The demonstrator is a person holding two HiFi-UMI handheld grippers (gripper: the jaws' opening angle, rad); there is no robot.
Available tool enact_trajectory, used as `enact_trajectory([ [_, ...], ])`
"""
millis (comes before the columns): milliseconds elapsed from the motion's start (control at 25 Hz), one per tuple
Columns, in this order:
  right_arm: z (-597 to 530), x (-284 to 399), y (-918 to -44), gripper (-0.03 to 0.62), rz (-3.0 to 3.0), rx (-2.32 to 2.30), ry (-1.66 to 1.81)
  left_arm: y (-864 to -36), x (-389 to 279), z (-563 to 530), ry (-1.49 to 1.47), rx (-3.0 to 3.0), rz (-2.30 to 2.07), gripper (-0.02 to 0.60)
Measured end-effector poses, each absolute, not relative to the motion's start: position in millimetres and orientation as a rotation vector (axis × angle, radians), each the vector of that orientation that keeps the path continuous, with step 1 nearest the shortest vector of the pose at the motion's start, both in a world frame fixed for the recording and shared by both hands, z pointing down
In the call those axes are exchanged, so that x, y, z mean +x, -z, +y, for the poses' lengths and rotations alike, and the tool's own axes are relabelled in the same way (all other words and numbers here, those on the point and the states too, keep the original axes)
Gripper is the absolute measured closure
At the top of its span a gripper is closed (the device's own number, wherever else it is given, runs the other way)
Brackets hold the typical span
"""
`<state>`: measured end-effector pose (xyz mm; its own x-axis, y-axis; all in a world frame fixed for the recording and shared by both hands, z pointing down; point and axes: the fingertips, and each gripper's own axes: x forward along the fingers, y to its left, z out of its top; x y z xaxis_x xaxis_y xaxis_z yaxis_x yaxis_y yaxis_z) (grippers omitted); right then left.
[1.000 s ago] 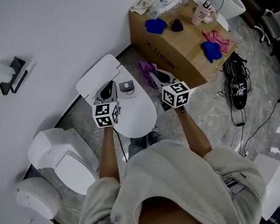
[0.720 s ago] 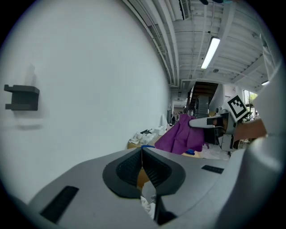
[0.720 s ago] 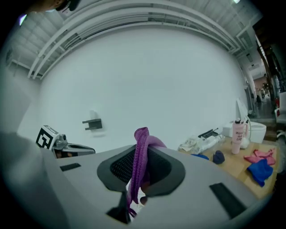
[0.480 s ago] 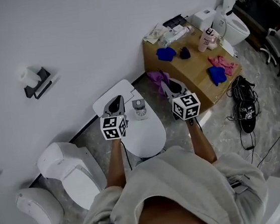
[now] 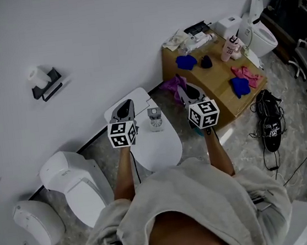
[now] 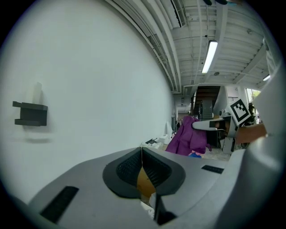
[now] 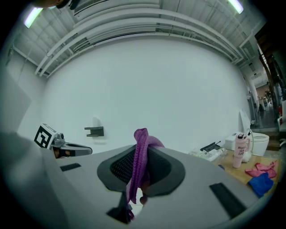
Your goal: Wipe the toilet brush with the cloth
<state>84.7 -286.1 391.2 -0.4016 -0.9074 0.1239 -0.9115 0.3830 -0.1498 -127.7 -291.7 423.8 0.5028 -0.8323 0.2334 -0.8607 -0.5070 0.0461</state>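
Note:
A small grey-and-white object (image 5: 154, 119) stands upright on the white oval table (image 5: 159, 149); seen from above, it may be the toilet brush in its holder. My right gripper (image 5: 183, 89) is shut on a purple cloth (image 5: 173, 83), which hangs between the jaws (image 7: 141, 154) in the right gripper view. It hovers to the right of the standing object. My left gripper (image 5: 123, 107) hovers to the left of that object, with its jaws pressed together and nothing between them (image 6: 142, 152). The left gripper view also shows the purple cloth (image 6: 190, 136).
A cardboard box (image 5: 222, 91) at the right carries blue cloths (image 5: 186, 61), a pink cloth (image 5: 246, 73) and a pink bottle (image 5: 227, 49). White toilets stand at lower left (image 5: 74, 181) and upper right (image 5: 259, 34). A paper holder (image 5: 46, 85) hangs on the wall. Black shoes (image 5: 269, 127) lie on the floor.
The head view has swung, so the table and box sit further right and up. Both grippers stay shut and have risen a little over the table; the cloth stays in the right one.

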Motion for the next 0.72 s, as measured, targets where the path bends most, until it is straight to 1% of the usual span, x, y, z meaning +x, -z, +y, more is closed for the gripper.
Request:
enact_trajectory([
  [720,-282.7,81.5,-396.6,0.53,-2.586,1.676,-0.331,-421.5,-124.7,-288.5,-0.267,2.58,-1.471,0.56],
])
